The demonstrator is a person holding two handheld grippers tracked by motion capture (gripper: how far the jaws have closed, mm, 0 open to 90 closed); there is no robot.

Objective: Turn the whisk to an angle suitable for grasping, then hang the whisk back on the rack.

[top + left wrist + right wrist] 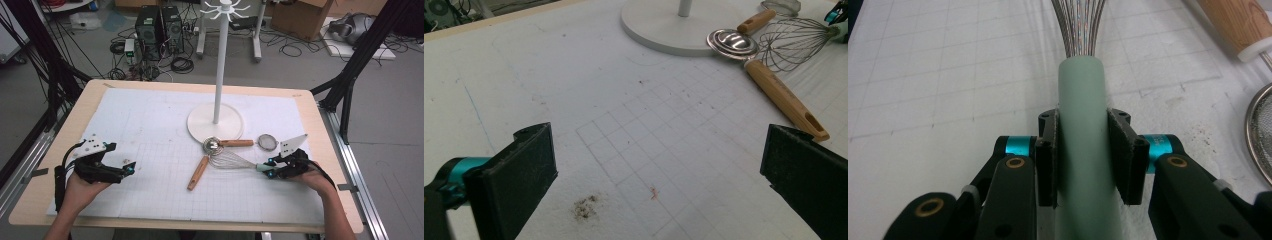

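A gridded white mat covers the bench; at 3 o'clock, the right claw is clamped on the whisk handle, while the left claw stands apart, empty.

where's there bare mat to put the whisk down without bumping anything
Bare mat lies between the left gripper and the wooden-handled spoon, and along the near edge below the whisk. The far left corner behind the stand base is free too. It is crowded by the base: spoons, whisk and strainer cluster there, by the right gripper.
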